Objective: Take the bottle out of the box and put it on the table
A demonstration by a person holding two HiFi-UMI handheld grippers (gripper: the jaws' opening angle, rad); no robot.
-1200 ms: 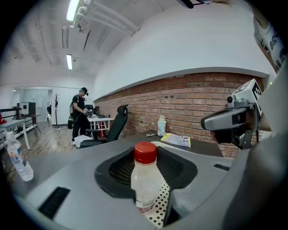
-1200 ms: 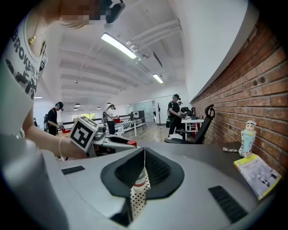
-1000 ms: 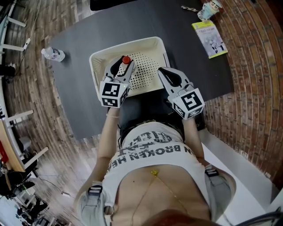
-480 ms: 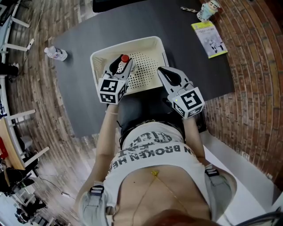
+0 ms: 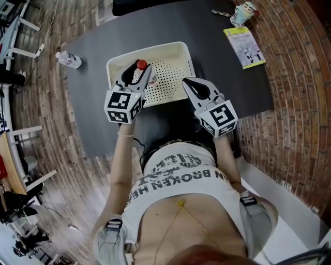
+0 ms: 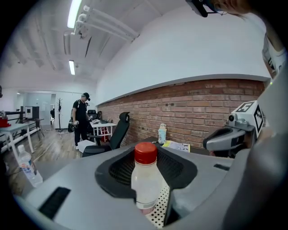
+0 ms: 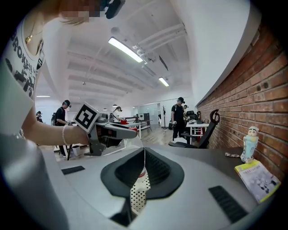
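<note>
A clear bottle with a red cap [image 5: 141, 64] stands upright between the jaws of my left gripper [image 5: 136, 76], which is shut on its body. It is over the near left part of the cream perforated box [image 5: 150, 47]. In the left gripper view the bottle [image 6: 145, 182] fills the middle of the jaws, with the box's dotted bottom [image 6: 159, 212] below it. My right gripper [image 5: 188, 83] is shut and holds nothing, at the box's near right corner. Its view shows the dotted box [image 7: 137, 194] through the slit below the closed tips.
The box sits on a dark table [image 5: 217, 67]. A second small water bottle [image 5: 68, 59] lies at the table's far left edge. A booklet [image 5: 245, 46] and a figurine bottle [image 5: 243, 11] are at the far right. A brick wall runs along the right; people stand far off.
My left gripper has shifted left with the bottle in it, and looks a little closer to the head camera. The right gripper has barely moved.
</note>
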